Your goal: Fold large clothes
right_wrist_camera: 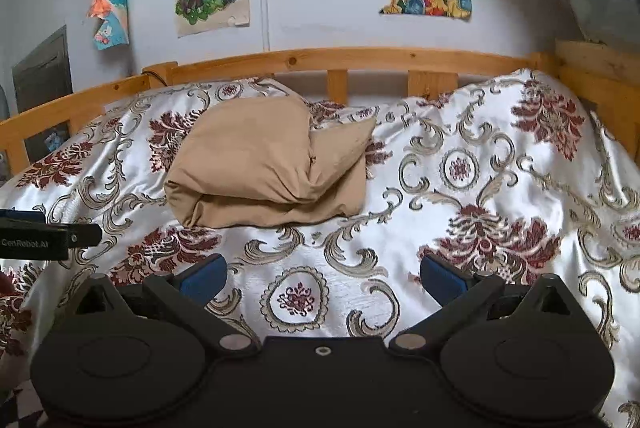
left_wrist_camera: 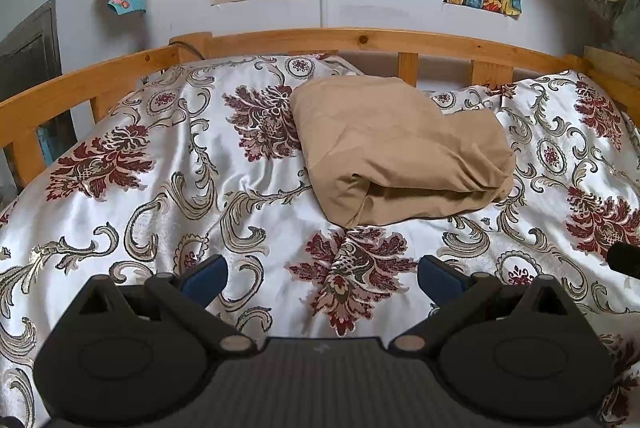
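Jaws on both grippers are standing wide open and holding nothing, each pair hanging over the patterned bedspread (left_wrist_camera: 120,164) short of the cloth. The left gripper (left_wrist_camera: 322,274) is pointing at the bed's far wooden rail (left_wrist_camera: 360,38), and the tan folded garment (left_wrist_camera: 400,148) is lying ahead of it and a little to its right, well apart from its blue pads (left_wrist_camera: 206,276). From the right gripper (right_wrist_camera: 323,274) the same garment (right_wrist_camera: 264,164) is sitting ahead and to the left, again well apart. The bundle's long axis is running roughly across both views, side to side, with its thick rolled edge facing the grippers. It is lying toward the rail side of the bed, already doubled over into a rough packet with one corner sticking out. Neither hand is looking clearly nearer; the fisheye views make that hard to judge, though the left seems slightly closer. Both grippers are being held level, aimed forward and slightly down.
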The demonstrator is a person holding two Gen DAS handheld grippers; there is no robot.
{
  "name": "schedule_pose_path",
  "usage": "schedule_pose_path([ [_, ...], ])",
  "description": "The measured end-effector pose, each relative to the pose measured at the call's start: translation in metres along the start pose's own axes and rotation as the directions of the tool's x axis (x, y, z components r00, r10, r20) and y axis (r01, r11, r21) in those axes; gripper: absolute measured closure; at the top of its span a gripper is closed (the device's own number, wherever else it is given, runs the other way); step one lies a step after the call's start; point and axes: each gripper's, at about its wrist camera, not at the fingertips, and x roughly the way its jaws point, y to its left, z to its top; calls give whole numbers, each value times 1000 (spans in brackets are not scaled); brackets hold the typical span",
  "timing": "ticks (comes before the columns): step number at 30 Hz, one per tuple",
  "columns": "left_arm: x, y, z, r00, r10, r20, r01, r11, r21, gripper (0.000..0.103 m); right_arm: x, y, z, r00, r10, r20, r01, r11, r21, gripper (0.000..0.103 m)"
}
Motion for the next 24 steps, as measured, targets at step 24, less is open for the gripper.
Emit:
schedule_pose_path([
  [24, 0, 2, 1, 1000, -2, -8, 2, 1000, -22, 1, 0, 0, 0, 1000, 5, 1, -5, 1000, -13, 1],
])
